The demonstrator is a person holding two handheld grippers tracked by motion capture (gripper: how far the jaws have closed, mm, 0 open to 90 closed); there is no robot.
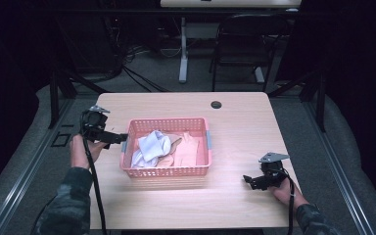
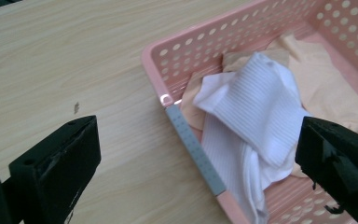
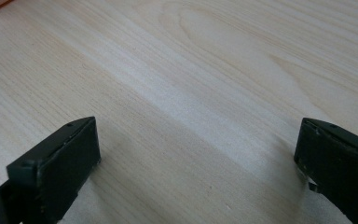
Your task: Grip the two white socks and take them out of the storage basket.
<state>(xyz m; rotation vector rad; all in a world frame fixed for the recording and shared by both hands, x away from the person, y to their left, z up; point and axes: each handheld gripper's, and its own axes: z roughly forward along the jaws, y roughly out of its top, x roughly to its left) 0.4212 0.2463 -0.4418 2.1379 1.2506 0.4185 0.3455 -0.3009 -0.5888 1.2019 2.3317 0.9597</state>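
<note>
A pink perforated basket point(image 1: 168, 171) stands in the middle of the light wooden table point(image 1: 235, 132). Inside it lie a crumpled white ribbed cloth point(image 1: 152, 145) and pale peach cloths point(image 1: 188, 149). My left gripper point(image 1: 119, 138) is open at the basket's left rim, its jaws straddling the rim with a grey strip point(image 2: 195, 149); one jaw is over the table, the other over the white cloth point(image 2: 256, 107). My right gripper point(image 1: 249, 180) is open and empty, low over bare table wood point(image 3: 191, 102) to the basket's right front.
A dark round cable hole point(image 1: 216, 105) sits near the table's far edge. Beyond the table stand a black chair point(image 1: 245, 44) and a white desk leg point(image 1: 183, 49), with cables on the floor. Black frame bars flank the table.
</note>
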